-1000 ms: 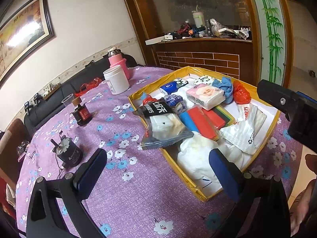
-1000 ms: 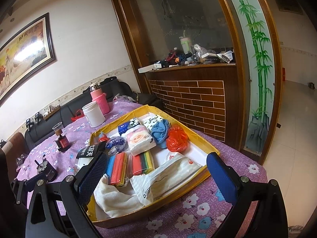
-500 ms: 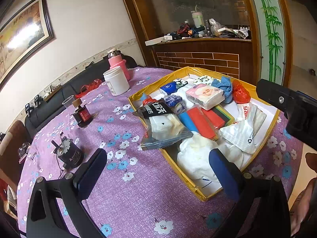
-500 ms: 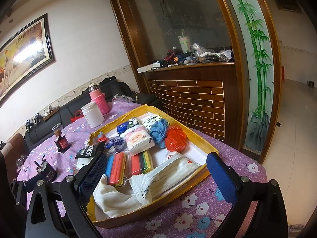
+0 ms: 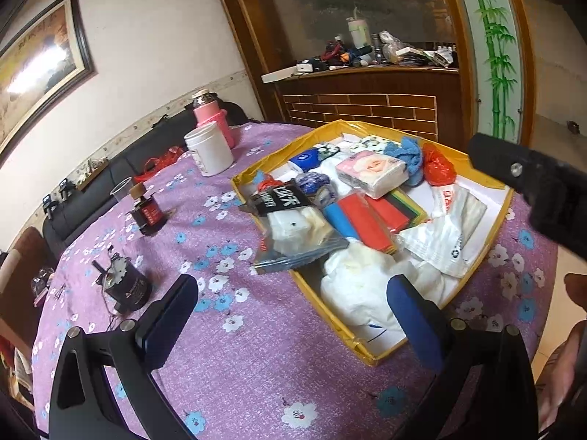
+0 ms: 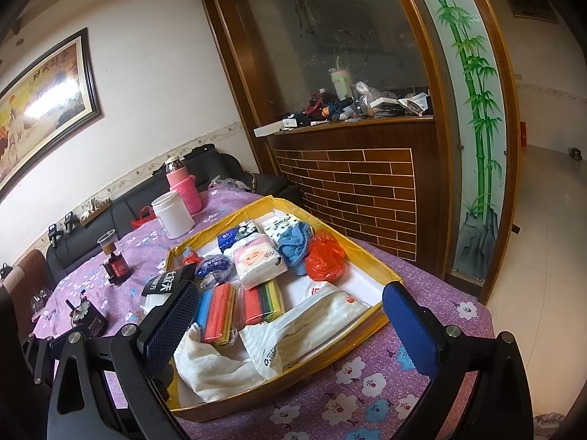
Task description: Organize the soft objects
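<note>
Soft objects fill a shallow yellow tray (image 6: 370, 262) that lies on a round table with a purple flowered cloth (image 5: 227, 348). Inside the tray, a pink tissue pack (image 6: 258, 262) sits near the middle. Beside it, toward the far rim, are a blue cloth (image 6: 293, 244) and a crumpled red plastic bag (image 6: 324, 260). Toward the near rim lie folded coloured cloths (image 6: 262, 302), a white printed plastic bag (image 6: 304, 333) and a white towel (image 6: 209, 363). A clear bag with a black label (image 5: 293, 223) hangs over the tray's left rim, partly on the cloth.

Left of the tray the cloth is open, with only a white jar (image 5: 209, 150), a pink bottle (image 5: 212, 117) and two small dark devices standing well apart from the rim. On the tray's right and near sides only a narrow band of cloth remains before the table edge.

The left gripper (image 5: 293, 319) hovers before the tray's near left corner, its jaws spread wide and holding nothing; the white towel lies just beyond its right finger. The right gripper (image 6: 290, 319) is also wide open and empty, above the tray's near rim, with the towel and the plastic bag between its fingers in the view.
</note>
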`<state>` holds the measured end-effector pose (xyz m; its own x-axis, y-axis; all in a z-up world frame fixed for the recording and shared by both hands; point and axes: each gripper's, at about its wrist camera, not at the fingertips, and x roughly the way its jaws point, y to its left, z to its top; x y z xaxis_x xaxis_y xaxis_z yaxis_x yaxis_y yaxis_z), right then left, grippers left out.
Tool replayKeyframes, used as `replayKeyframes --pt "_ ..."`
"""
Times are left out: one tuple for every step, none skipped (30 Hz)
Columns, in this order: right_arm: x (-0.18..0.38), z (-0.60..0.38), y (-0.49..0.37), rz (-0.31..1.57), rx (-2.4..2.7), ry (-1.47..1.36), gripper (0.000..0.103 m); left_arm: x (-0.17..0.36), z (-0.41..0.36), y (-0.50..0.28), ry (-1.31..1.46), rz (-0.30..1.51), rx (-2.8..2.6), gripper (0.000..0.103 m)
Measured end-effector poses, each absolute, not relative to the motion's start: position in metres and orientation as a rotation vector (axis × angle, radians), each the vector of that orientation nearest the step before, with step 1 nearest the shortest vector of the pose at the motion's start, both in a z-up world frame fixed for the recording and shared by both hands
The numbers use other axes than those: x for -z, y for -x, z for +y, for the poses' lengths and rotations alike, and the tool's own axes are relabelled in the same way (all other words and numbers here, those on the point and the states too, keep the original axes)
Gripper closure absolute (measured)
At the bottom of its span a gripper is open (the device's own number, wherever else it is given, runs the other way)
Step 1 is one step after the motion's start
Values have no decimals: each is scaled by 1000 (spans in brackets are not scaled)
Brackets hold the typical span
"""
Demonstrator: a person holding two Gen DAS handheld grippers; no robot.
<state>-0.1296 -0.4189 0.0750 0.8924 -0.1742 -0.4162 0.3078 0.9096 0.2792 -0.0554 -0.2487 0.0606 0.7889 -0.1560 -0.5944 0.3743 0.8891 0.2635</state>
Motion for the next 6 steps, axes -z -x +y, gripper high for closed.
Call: replayKeyframes --pt "-75 -419 130 393 255 -349 1 -60 -247 53 -374 609 311 1" --pt "-76 -418 131 390 254 -351 1 -60 -245 52 -359 620 321 1" --pt "-77 -418 132 388 254 -353 1 -60 -244 51 -354 620 315 1" --pt "-78 -418 133 386 254 -353 1 -60 -243 50 -353 619 305 1" --pt "-79 -417 134 385 254 -353 1 -61 -243 50 -351 617 293 1" --pt "-81 -416 135 385 254 -352 1 -61 -244 50 -351 616 281 1"
